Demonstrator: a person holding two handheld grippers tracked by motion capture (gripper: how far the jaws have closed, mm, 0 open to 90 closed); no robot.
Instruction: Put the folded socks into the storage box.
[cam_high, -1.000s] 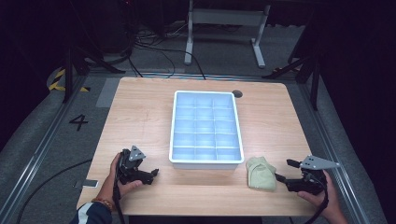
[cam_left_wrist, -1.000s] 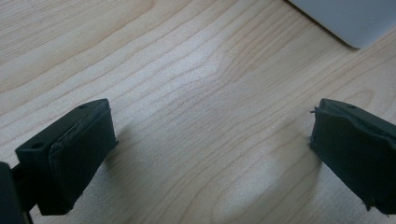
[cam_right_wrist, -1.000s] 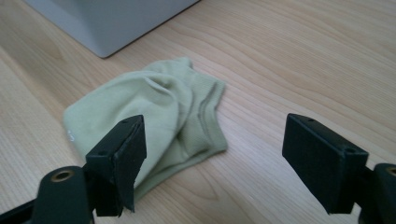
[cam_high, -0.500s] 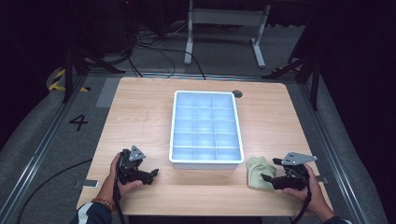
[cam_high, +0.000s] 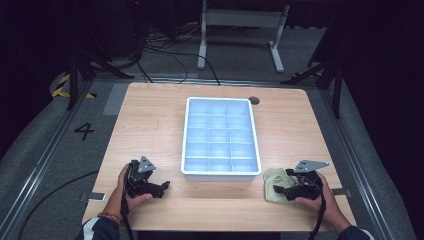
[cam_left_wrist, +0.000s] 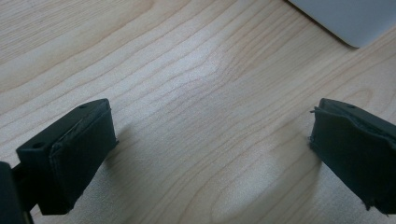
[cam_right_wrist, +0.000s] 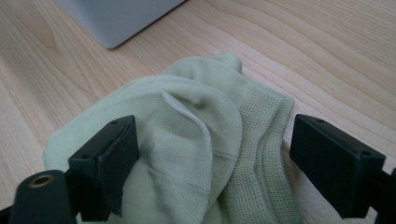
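In the high view, the pale green cloth is seen near the counter's front right corner, just under the right gripper; the left gripper, spread and empty, is well apart. In the right gripper view, its jaws have just been opening and are spread astride the cloth, whose long axis runs along them.

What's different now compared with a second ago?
The right hand-held gripper slid left across the table onto the pale green cloth, its jaws opening to straddle it, not yet pinching. The left hand-held gripper, the tray and the cloth stayed put.
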